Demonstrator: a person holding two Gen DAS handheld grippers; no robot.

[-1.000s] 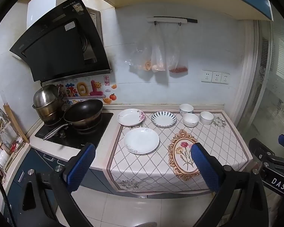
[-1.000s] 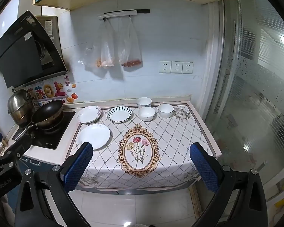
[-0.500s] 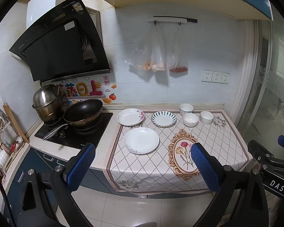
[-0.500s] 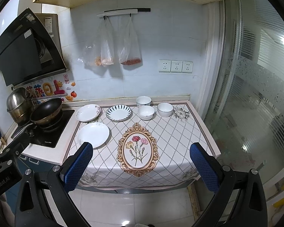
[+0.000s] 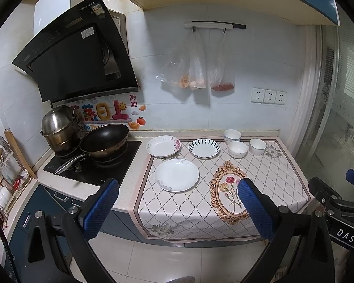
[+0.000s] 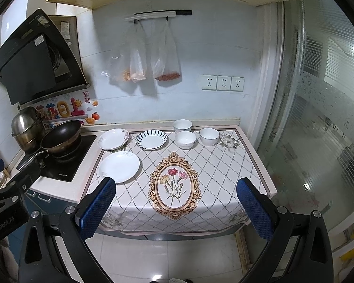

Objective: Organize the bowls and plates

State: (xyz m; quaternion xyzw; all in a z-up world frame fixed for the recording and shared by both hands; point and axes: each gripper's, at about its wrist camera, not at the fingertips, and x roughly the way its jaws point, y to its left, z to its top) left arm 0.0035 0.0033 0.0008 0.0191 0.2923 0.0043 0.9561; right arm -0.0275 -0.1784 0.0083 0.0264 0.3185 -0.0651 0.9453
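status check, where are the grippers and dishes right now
Left gripper and right gripper open, empty, short of the counter. Three plates, three white bowls unstacked on the patterned cloth. Nothing blocking them.

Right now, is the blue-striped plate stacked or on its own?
On its own: the blue-striped plate sits flat on the tablecloth, nothing on it or under it.

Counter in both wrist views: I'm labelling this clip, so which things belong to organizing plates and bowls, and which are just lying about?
Belongs to the job:
- plain white plate
- floral plate
- blue-striped plate
- three white bowls
- left gripper and right gripper, both open and empty

Just lying about:
- black wok
- steel pots
- hanging plastic bags
- patterned tablecloth
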